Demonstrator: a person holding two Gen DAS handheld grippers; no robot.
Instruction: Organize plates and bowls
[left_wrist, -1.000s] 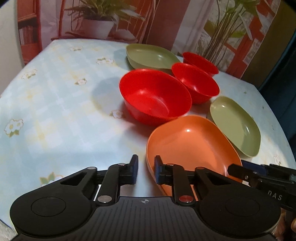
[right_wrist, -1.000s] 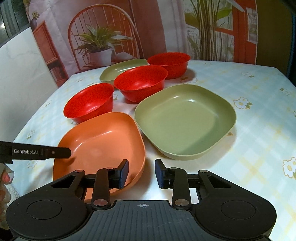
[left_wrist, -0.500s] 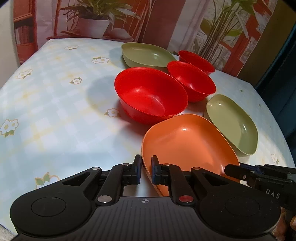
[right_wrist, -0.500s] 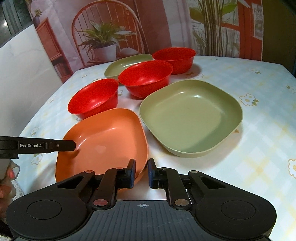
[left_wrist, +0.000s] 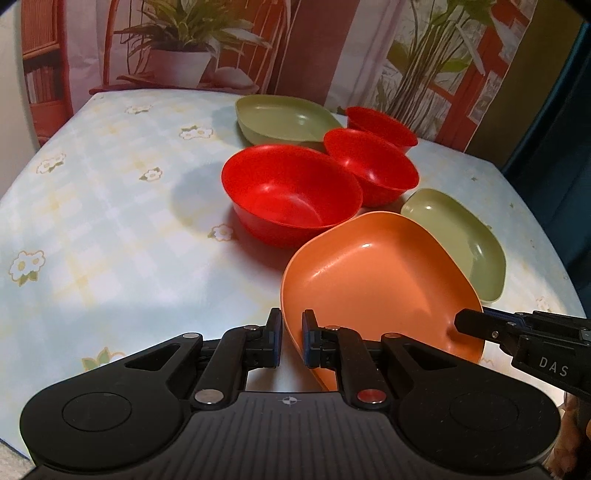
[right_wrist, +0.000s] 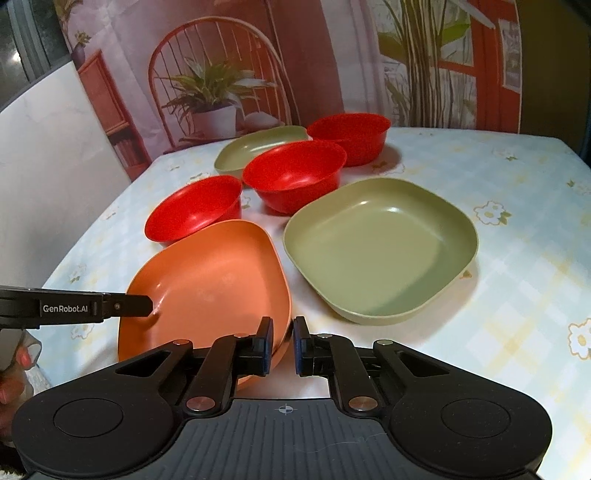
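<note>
left claw (left_wrist: 289, 341) clamped on near rim of orange plate (left_wrist: 376, 273) | right claw (right_wrist: 283, 347) pinching the plate's opposite rim | plate tilted, low over the table (left_wrist: 110, 221), beside nearest red bowl (left_wrist: 291, 192) and near green plate (right_wrist: 380, 245) | two more red bowls and a green plate farther back

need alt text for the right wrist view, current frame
Both grippers pinch the rim of an orange plate: the right gripper at its near edge, the left gripper from the left side. Beside it on the floral tablecloth sit a green plate, three red bowls and a second green plate behind.
</note>
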